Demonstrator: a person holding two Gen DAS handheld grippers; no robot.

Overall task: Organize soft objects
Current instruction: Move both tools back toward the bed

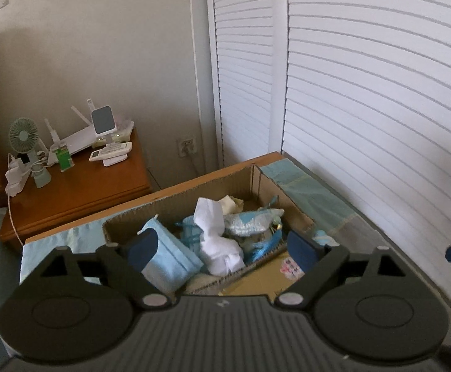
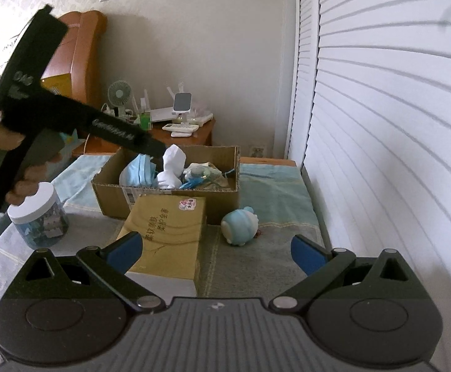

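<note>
An open cardboard box [image 1: 176, 209] [image 2: 166, 200] on the bed holds a pile of soft things: light-blue face masks [image 1: 169, 262] [image 2: 138, 173], a white cloth bundle [image 1: 217, 245] [image 2: 171, 167] and blue-and-silver fabric pieces [image 1: 250, 223]. My left gripper [image 1: 222, 249] hangs open over the box, its left pad beside the masks and nothing pressed between the pads. In the right wrist view a hand holds the left gripper [image 2: 155, 152] above the box's near-left part. My right gripper [image 2: 216, 254] is open and empty, short of a blue plush toy [image 2: 241, 226] on the bedcover.
A yellow tissue box [image 2: 169, 232] lies in front of the cardboard box. A clear jar with a white lid [image 2: 39, 217] stands at the left. White louvred doors [image 2: 380, 124] run along the right. A wooden nightstand [image 1: 79, 186] behind carries a fan and small devices.
</note>
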